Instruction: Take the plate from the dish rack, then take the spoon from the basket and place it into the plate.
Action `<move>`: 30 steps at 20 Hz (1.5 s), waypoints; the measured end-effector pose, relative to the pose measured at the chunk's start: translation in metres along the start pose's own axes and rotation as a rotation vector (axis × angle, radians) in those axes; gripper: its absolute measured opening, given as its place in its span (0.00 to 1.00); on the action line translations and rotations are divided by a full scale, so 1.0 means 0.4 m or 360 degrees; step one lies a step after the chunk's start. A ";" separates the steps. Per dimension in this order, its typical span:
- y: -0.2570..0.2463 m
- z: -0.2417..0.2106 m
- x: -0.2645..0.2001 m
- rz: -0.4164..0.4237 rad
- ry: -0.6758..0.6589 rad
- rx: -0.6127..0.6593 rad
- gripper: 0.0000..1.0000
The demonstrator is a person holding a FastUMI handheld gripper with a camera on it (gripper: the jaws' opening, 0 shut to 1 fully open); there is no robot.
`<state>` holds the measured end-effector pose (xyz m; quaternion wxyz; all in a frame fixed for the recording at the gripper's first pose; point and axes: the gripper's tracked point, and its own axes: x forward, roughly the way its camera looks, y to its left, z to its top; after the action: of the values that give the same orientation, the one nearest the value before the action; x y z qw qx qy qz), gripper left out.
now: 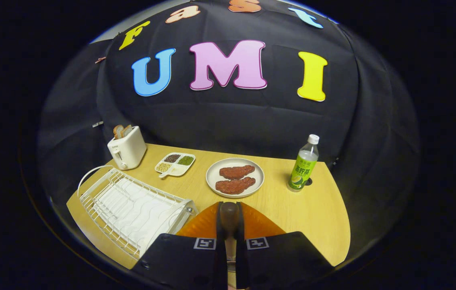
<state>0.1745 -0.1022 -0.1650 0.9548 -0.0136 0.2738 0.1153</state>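
**A:** Gripper view first: where's the spoon (229, 213)?

**B:** Between the fingers. The gripper (230, 226) is narrow, and both fingers press on a dark brown rounded piece that I take for the spoon. I can't tell if that's the handle or the bowl.

**A:** And the plate?

**B:** The orange ribbed plate (261, 226) lies on the table (316, 209), just ahead of the fingers and partly under them. The rack (131, 205) sits beside it on the left with no dishes in it. So I judge the plate step done, with the spoon poised over the plate.

**A:** How will the spoon handle?

**B:** It looks like wood, so light, stiff and not very slippery. A modest squeeze should do. It's rounded, though, so it could roll or pivot between the pads. A grip across the shaft near the balance point would suit better than one on the tip.

**A:** Any risks on release?

**B:** The plate looks like light plastic and might skid if bumped. The ribbed rim could tip the spoon outward, so I'd aim for the middle and let go low. The white dish (213, 177) with meat is beyond and the bottle (303, 165) is well apart, so neither is in the way.
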 end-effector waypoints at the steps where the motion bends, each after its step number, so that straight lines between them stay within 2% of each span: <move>1: -0.005 0.016 -0.032 -0.0030 -0.0016 0.0001 0.12; 5: -0.009 0.069 -0.146 -0.0146 -0.0077 0.0028 0.12; 8: 0.005 0.053 -0.219 -0.0197 -0.0061 0.0089 0.12; 11: 0.016 -0.017 -0.274 -0.0253 -0.0010 0.0126 0.12; 15: 0.067 -0.160 -0.316 -0.0233 0.0138 0.0255 0.12; 23: 0.113 -0.441 -0.304 -0.0288 0.0488 0.0401 0.12; 27: 0.124 -0.500 -0.266 -0.0297 0.0586 0.0512 0.12; 30: 0.127 -0.502 -0.244 -0.0298 0.0589 0.0479 0.12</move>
<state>-0.0218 -0.0913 -0.2826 0.8861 0.0824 0.4556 -0.0201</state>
